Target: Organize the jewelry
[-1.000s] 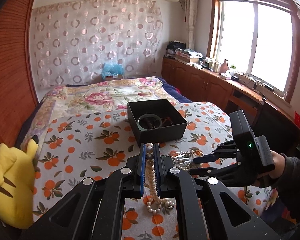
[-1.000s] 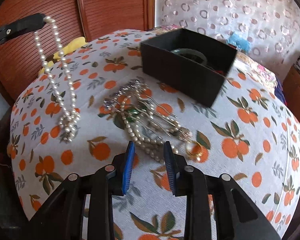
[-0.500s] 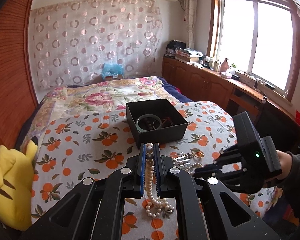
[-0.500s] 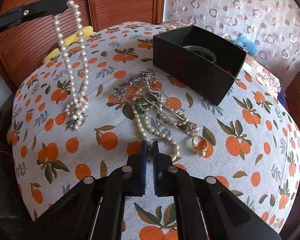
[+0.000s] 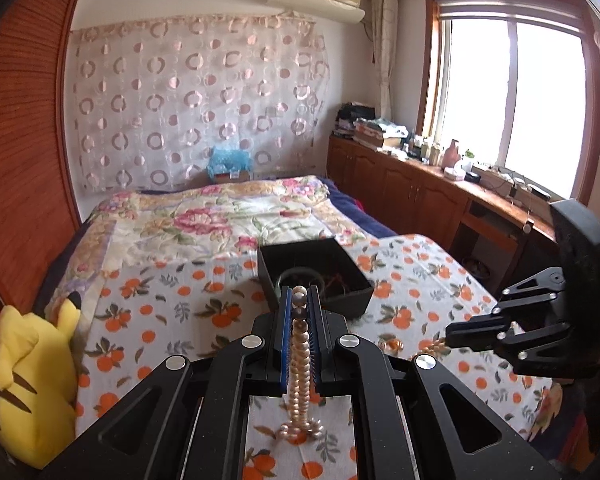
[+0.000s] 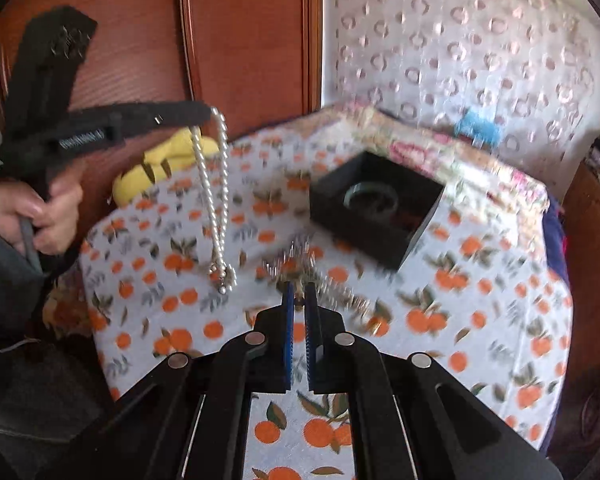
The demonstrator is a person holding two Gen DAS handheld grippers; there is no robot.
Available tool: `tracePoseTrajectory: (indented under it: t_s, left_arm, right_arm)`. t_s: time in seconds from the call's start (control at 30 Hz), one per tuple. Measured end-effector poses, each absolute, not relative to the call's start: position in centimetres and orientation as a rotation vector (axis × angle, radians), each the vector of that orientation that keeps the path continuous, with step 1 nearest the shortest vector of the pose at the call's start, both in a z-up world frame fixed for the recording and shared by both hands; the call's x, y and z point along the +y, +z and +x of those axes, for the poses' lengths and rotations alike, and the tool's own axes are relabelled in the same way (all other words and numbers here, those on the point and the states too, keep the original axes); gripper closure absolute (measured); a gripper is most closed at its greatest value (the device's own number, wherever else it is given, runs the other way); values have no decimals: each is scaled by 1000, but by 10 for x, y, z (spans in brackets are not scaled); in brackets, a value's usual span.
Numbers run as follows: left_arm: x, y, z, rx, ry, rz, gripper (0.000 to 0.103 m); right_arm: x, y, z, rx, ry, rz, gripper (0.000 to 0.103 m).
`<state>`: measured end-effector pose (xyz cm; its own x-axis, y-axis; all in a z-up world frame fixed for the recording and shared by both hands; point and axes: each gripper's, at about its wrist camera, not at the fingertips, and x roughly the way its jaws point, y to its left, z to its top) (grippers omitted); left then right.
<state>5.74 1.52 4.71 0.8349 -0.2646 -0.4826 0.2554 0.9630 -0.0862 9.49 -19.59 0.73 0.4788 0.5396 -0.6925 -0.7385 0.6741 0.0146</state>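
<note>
My left gripper (image 5: 299, 294) is shut on a long pearl necklace (image 5: 299, 364), which hangs down with its end near the cloth; it also shows in the right wrist view (image 6: 214, 196), dangling from the left gripper (image 6: 208, 114). My right gripper (image 6: 299, 290) is shut on a shorter pearl strand (image 6: 340, 294), lifted with a blurred tangle of hairpins and jewelry (image 6: 290, 266). In the left wrist view the right gripper (image 5: 450, 338) holds pearls (image 5: 430, 348) at its tip. The open black box (image 5: 314, 276) (image 6: 376, 204) holds a dark bangle (image 6: 370, 200).
The jewelry lies on an orange-print cloth (image 5: 172, 312) over a bed. A yellow plush toy (image 5: 28, 380) sits at the left edge. A gold ring (image 6: 374, 326) lies on the cloth. Wooden cabinets (image 5: 420, 196) run along the right under the window.
My right gripper shut on the short pearl strand and has lifted it upward. My left gripper has risen with the long necklace and moved closer to the box.
</note>
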Motion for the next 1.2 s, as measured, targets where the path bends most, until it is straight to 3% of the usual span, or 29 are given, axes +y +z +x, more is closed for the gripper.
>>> tracePoseTrajectory:
  t_s: [0.47,1.2]
  left_arm:
    - [8,71,74,453,-288,-17,96]
    - [12,74,101,449,-300,-37,96]
  right_arm:
    - [-192,97,120,513,725,-265,97]
    - [-196,146,144,418,703,-239,97]
